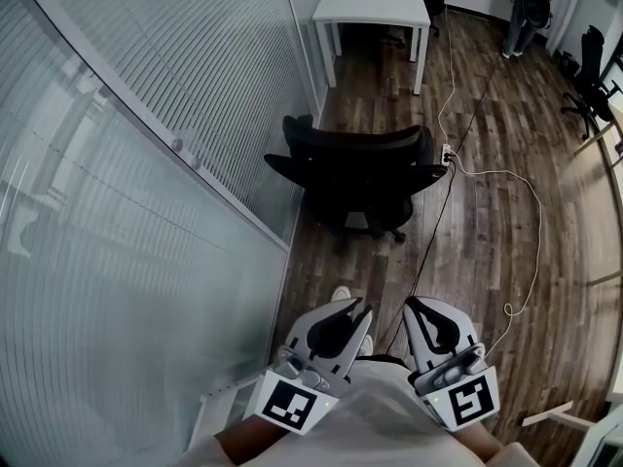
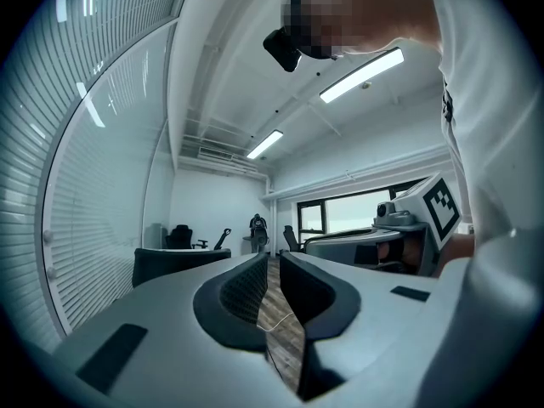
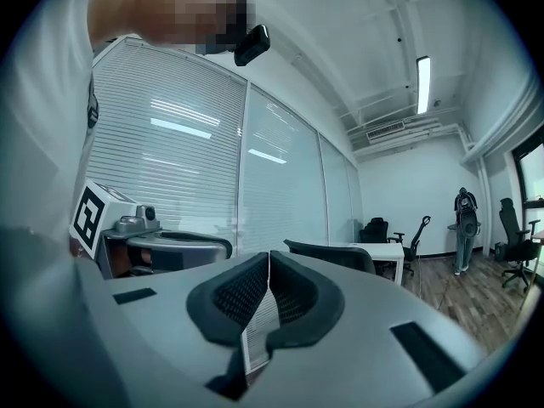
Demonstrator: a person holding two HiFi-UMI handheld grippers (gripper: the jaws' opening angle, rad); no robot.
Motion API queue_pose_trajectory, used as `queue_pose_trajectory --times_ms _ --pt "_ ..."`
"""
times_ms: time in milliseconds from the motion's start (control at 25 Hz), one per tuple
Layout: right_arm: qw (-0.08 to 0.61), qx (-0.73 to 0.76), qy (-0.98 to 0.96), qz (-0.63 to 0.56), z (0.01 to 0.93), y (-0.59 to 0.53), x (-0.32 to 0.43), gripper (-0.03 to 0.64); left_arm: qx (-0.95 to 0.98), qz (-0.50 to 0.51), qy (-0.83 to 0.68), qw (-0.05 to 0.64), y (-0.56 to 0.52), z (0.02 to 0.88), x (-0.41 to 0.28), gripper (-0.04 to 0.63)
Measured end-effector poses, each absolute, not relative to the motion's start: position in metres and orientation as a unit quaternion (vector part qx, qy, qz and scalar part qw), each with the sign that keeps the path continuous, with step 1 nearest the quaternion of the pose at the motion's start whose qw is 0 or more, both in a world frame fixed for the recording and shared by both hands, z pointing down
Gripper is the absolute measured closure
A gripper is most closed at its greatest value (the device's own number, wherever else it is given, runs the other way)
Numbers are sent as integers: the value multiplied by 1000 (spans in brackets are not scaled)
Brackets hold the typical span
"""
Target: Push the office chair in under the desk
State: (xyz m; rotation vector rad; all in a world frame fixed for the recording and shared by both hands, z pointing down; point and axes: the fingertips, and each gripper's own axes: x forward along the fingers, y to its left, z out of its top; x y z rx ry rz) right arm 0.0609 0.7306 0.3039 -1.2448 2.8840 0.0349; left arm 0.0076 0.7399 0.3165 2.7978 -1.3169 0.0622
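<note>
Approach: I'm short of office chair [image 1: 355, 168] | left gripper [image 1: 360, 309] ajar, right gripper [image 1: 413, 309] together, empty | next: push backrest [image 1: 360, 146], apparently nearest, toward table [image 1: 373, 8] beyond chair.

The left hand-held gripper [image 2: 274, 260], grey with black ribbed pads, has its jaws a little apart, and nothing is between them. Through the narrow gap a brown wooden floor [image 2: 289, 351] and a thin white cable [image 2: 285, 324] are visible. To the left stands the dark curved backrest of an office chair [image 2: 170, 266], beside a glass wall with horizontal blinds [image 2: 93, 194]. Far behind, a person [image 2: 257, 228] is standing.
</note>
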Motion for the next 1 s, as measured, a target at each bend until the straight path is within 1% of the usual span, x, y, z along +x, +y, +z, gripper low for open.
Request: queue_pose_trajectory --times_ms 240,480,720,840,1000 --pt "-8 -408 913 2 309 698 47 586 904 18 -427 24 706 322 -10 528" --pt "-9 -421 907 5 295 663 38 586 908 21 -418 18 670 313 -21 528" --pt "-22 -431 902 17 304 625 24 584 917 74 -392 -7 633 331 -39 528" --pt "-35 -437 898 30 304 606 21 584 919 90 -384 -21 612 332 -47 528" --pt "-70 -443 892 48 317 582 17 583 919 105 -379 -42 584 340 -57 528"
